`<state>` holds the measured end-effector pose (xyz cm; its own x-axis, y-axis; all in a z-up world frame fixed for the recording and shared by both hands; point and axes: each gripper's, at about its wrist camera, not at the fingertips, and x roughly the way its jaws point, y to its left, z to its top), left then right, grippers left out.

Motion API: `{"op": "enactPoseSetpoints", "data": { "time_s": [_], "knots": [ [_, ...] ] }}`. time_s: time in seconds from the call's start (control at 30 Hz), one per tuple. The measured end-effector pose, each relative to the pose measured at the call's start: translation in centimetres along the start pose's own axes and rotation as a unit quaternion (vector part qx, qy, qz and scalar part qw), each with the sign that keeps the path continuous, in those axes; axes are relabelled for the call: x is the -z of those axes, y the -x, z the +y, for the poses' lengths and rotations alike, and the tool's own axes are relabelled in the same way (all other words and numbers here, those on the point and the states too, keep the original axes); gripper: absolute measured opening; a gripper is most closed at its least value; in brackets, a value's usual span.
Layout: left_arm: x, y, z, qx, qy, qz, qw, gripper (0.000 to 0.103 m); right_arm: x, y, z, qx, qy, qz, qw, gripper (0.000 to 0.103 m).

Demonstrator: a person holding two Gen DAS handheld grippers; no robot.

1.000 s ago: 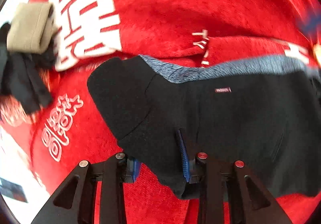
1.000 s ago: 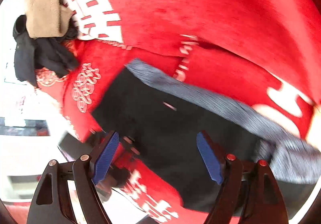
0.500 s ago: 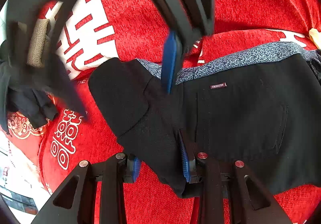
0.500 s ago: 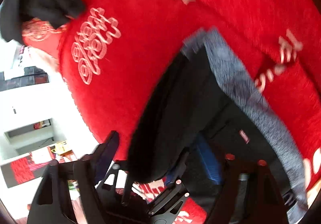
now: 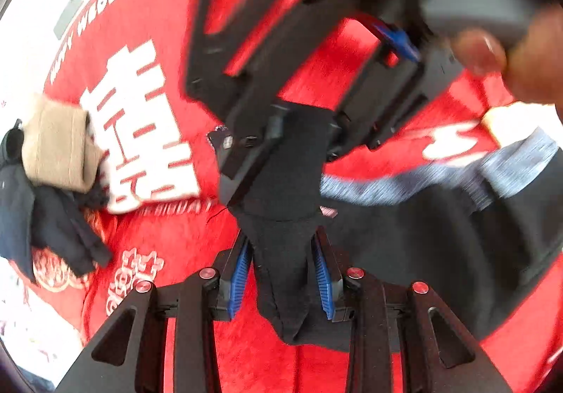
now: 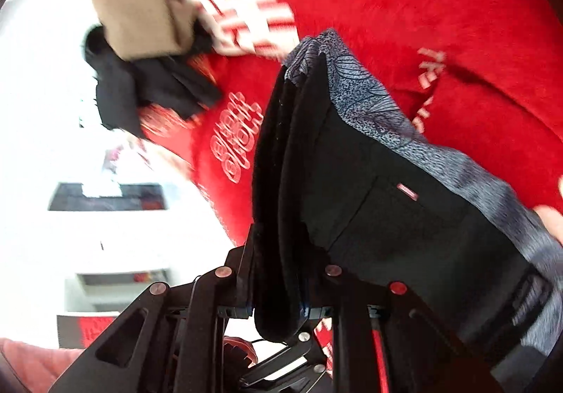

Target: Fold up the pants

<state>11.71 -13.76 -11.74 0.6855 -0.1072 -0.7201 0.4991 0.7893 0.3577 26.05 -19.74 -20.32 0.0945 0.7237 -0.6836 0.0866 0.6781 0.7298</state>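
1. The black pants lie on the red blanket, their grey patterned waistband on the far side; the left gripper is closed on a bunched fold at the pants' near left end, and the right gripper pinches the same end just beyond it.
2. The layers in the right gripper look thick and stacked; one could slip free as the end is carried over, leaving a crooked fold.
3. With both grippers so near each other, they may collide, or drag the rest of the pants askew.
4. Hidden: the pants' legs run out of frame; the right gripper's pads are buried in cloth; motion blur smears the waistband, so its flatness is probably unknowable.
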Motion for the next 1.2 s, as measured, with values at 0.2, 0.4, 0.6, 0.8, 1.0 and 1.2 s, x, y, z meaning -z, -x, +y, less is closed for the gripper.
{"op": "enactPoseSetpoints", "data": {
  "time_s": [0.2,0.4,0.6,0.8,1.0,1.2],
  "knots": [
    [-4.5,5.0,-5.4,0.058,-0.026,-0.042,0.9971,0.034,6.3,10.5,-2.8,-0.029,-0.008,-0.093,0.995,0.020],
    [-7.5,7.9,-13.8,0.129,-0.072,-0.053,0.9875,0.034,13.8,18.5,-9.0,-0.034,-0.053,-0.169,0.984,0.020],
    [-7.2,7.4,-24.1,0.175,-0.143,-0.035,0.9734,0.034,21.7,22.3,-19.0,-0.031,-0.138,-0.217,0.966,0.020],
    [-4.2,4.7,-31.3,0.188,-0.196,0.024,0.9621,0.034,25.9,20.6,-26.8,-0.029,-0.206,-0.218,0.953,0.020],
    [-3.5,4.7,-30.5,0.187,-0.208,0.037,0.9594,0.064,27.1,20.7,-28.5,-0.023,-0.216,-0.226,0.950,0.025],
    [-4.5,5.8,-24.8,0.190,-0.163,0.057,0.9664,0.071,27.6,21.6,-26.7,0.056,-0.212,-0.213,0.952,0.029]
  ]
}}
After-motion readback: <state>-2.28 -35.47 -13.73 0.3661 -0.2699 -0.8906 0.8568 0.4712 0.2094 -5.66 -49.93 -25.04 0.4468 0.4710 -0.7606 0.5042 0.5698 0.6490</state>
